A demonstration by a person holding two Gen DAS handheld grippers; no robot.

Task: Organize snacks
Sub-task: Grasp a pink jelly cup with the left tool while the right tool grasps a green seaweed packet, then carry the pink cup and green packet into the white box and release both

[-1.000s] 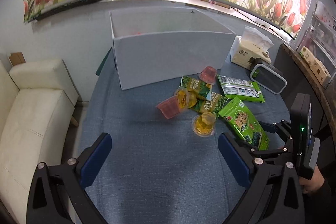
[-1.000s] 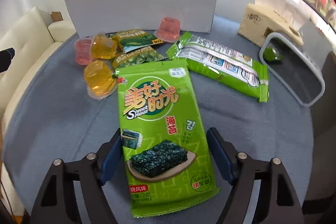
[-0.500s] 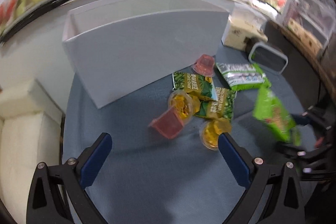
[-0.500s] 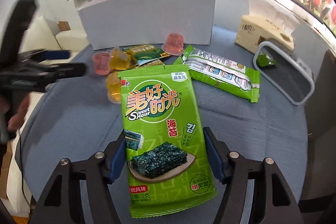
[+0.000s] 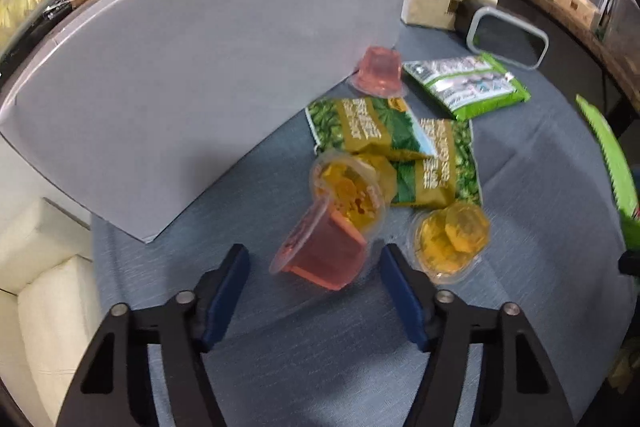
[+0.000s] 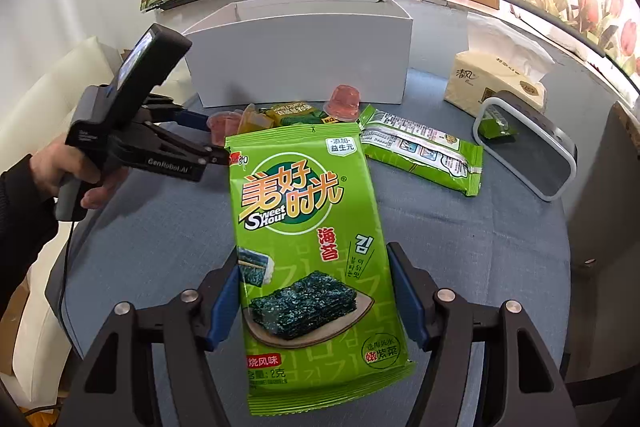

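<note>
Right tool (image 6: 316, 295) gripped the green seaweed snack packet (image 6: 308, 239) above the blue worktop (image 6: 460, 247), left tool (image 5: 314, 279) was open around the tipped pink jelly cup (image 5: 324, 251), white box (image 5: 192, 83) stood far behind

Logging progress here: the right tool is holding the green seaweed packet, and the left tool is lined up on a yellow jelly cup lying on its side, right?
Not quite. In the left wrist view, the left tool is open around a pink jelly cup lying on its side, not a yellow one. The right tool does hold the seaweed packet, as the right wrist view shows.
</note>
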